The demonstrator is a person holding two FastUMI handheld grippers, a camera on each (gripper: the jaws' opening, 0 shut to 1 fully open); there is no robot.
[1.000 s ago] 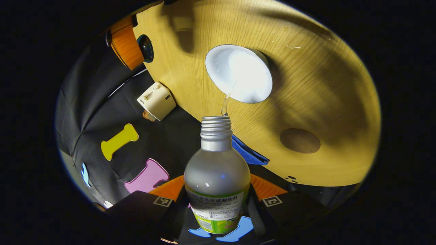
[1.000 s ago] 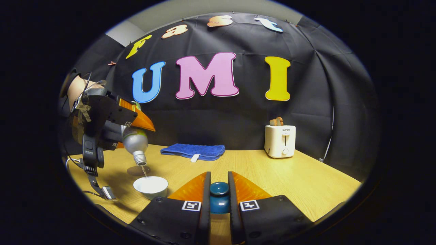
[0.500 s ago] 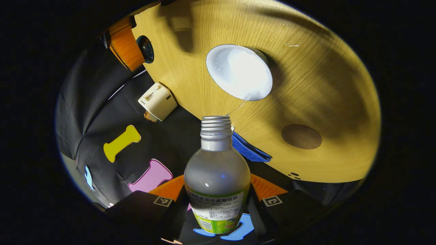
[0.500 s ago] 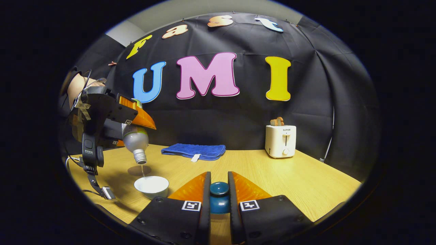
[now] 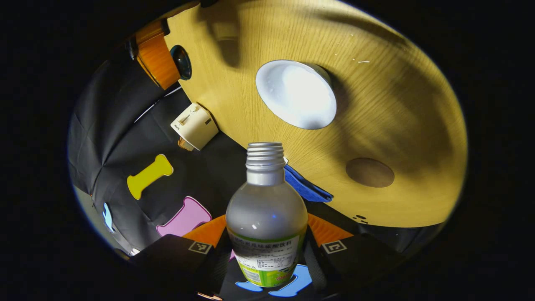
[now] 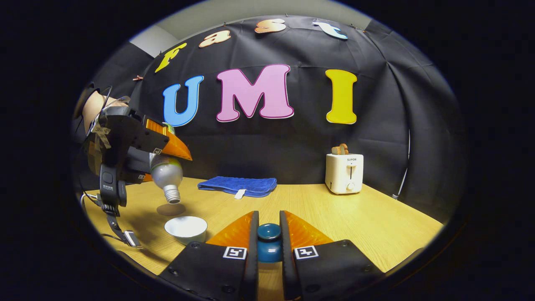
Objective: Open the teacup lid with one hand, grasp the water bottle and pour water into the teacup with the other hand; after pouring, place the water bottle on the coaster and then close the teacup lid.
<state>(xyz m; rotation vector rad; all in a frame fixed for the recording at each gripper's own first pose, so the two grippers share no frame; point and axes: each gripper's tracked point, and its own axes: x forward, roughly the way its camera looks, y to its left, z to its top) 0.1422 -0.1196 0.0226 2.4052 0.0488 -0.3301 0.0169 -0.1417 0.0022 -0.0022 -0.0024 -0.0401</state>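
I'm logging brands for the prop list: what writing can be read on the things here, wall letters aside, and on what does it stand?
"SUPOR": on the front of the toaster, above its lever.
Label of the bottle: the print is too small and blurred to read.
Nothing else here carries writing that can be read.

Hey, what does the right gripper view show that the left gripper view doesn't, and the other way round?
Right gripper view: the water bottle seen from the side, neck tilted down above the table, and a forearm behind the left gripper.
Left gripper view: a look straight down into the open teacup, plus the bottle's label.
Both: water bottle, teacup, coaster, blue cloth, toaster, and the lid clamped in the right gripper.
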